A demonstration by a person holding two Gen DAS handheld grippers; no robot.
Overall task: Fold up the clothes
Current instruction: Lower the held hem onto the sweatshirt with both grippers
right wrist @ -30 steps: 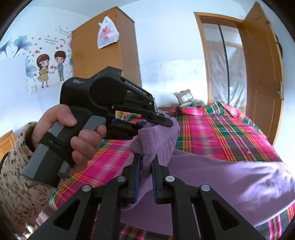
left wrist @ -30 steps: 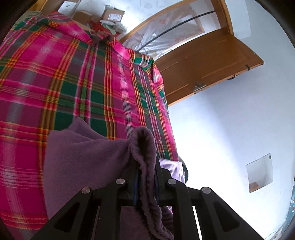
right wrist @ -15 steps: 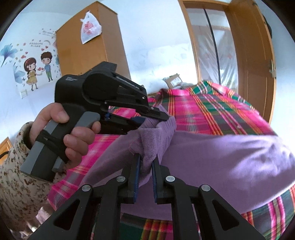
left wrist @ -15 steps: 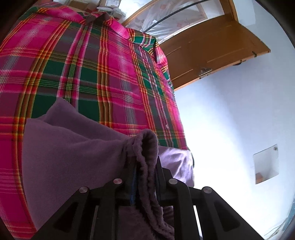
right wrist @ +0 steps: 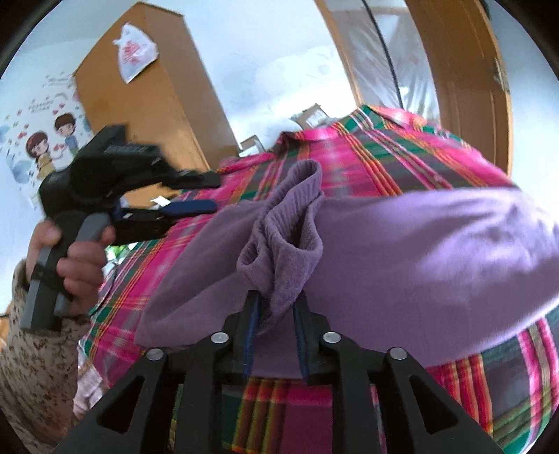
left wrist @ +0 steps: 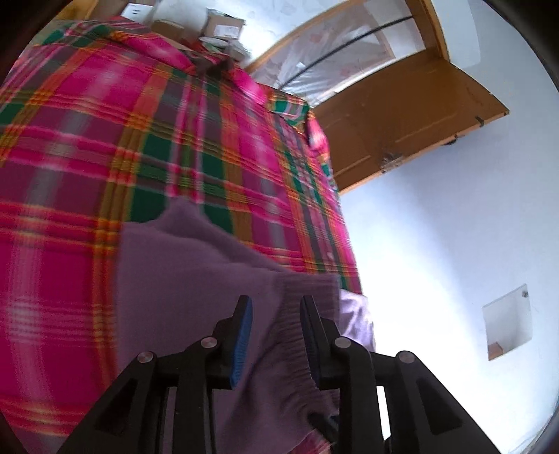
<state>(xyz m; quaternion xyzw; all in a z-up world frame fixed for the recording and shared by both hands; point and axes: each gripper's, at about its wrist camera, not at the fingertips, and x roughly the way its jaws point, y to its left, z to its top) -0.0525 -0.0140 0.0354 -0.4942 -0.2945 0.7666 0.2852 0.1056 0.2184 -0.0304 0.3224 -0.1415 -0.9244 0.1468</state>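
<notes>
A purple garment [left wrist: 181, 279] lies on the bed's pink-and-green plaid sheet [left wrist: 104, 139]. My left gripper [left wrist: 276, 310] is open above it, its blue pads [left wrist: 244, 321] apart on either side of the ribbed hem [left wrist: 307, 290]. In the right wrist view the garment [right wrist: 419, 251] spreads to the right, and its ribbed edge [right wrist: 293, 216] is bunched into a loop. The lower end of that loop dips between the spread fingers of my right gripper [right wrist: 276, 307], which is open. The left gripper [right wrist: 208, 193] hangs open to the left, apart from the cloth, held by a hand [right wrist: 77, 258].
A wooden wardrobe [right wrist: 150, 115] with a white bag [right wrist: 134, 52] on it stands behind the bed. An open wooden door [left wrist: 401, 122] is at the bed's far right. Cardboard boxes [left wrist: 223, 28] sit beyond the far edge. A floral sleeve [right wrist: 31, 366] fills the lower left.
Both grippers were shut on the garment's ribbed edge and are now open. The left gripper has drawn back to the left, away from the cloth, which has dropped onto the bed.
</notes>
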